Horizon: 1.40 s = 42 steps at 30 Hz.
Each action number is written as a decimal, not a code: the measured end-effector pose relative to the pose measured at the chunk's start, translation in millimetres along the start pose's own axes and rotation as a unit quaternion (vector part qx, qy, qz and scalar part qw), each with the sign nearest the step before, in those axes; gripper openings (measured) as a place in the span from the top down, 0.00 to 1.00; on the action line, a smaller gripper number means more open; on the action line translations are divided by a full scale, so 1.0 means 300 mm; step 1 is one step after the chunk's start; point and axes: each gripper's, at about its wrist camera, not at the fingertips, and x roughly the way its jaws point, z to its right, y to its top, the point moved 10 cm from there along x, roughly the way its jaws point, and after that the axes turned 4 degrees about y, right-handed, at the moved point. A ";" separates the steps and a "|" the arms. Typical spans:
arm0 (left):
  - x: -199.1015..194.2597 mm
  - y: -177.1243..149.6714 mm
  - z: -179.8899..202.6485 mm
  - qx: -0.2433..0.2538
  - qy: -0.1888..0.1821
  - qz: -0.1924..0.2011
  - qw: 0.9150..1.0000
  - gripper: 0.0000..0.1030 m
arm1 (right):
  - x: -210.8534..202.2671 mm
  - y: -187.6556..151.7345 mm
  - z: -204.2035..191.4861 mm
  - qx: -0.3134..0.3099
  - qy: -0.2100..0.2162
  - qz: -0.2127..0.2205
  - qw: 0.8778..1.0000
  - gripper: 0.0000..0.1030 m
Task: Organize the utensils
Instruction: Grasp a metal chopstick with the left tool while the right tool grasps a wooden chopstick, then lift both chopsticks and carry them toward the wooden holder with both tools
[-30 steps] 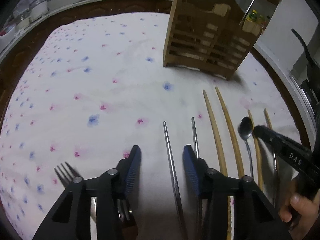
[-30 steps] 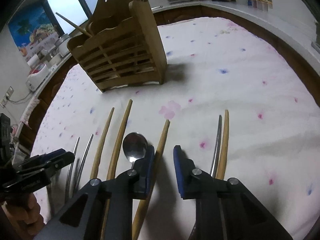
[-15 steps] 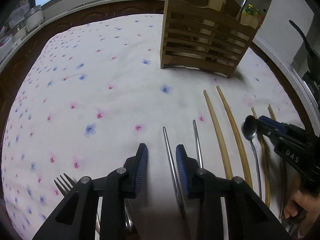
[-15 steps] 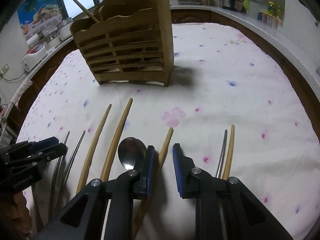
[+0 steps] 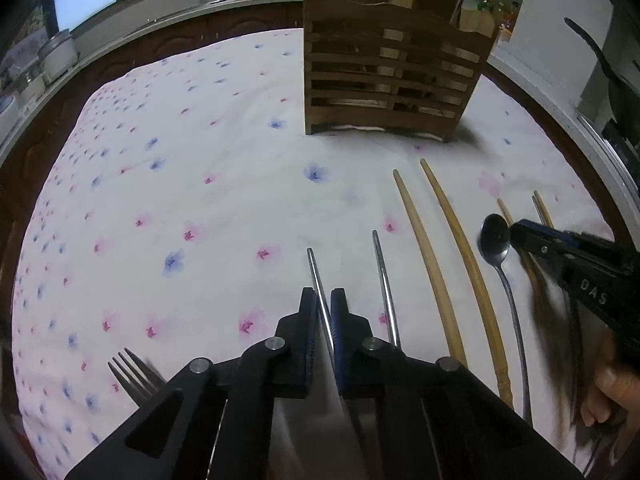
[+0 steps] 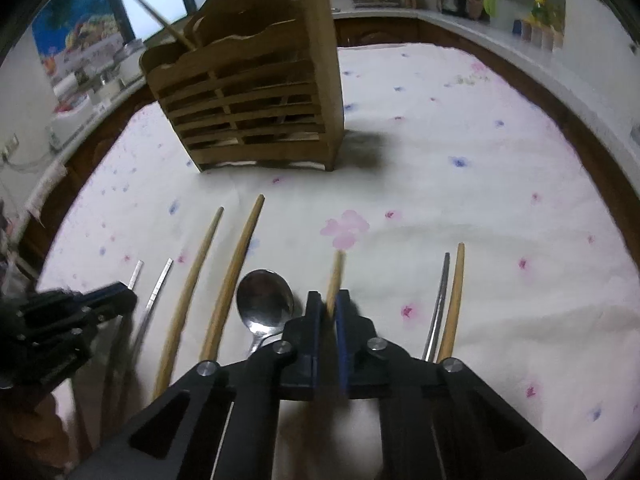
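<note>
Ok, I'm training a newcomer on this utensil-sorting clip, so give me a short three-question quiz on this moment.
1. True or false: the left gripper is shut on a metal chopstick.
2. What is the right gripper shut on? A) spoon B) wooden chopstick C) fork
3. Where does the wooden utensil holder stand?

Key: 1 true; 2 B; 3 upright on the floral tablecloth, beyond the row of utensils.

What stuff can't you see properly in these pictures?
- Silver fork: left wrist view, handle hidden under the left claw.
- Slatted wooden utensil holder: both views, its contents hidden behind the slats.
- Wooden chopstick in the right claw: right wrist view, blurred, lower end hidden by the claw.
- Counter items: too small.
</note>
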 end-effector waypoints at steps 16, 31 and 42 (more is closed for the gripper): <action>-0.318 0.028 -0.054 -0.060 -0.061 0.087 0.993 0.98 | -0.262 0.054 -0.084 0.009 0.060 0.072 0.996 0.94; -0.675 -0.061 -0.092 -0.066 -0.084 0.168 0.980 0.98 | -0.538 0.097 -0.162 -0.015 0.074 0.162 0.984 0.94; -0.803 -0.067 -0.128 -0.088 -0.098 0.222 0.966 0.98 | -0.643 0.148 -0.150 -0.015 0.074 0.213 0.974 0.94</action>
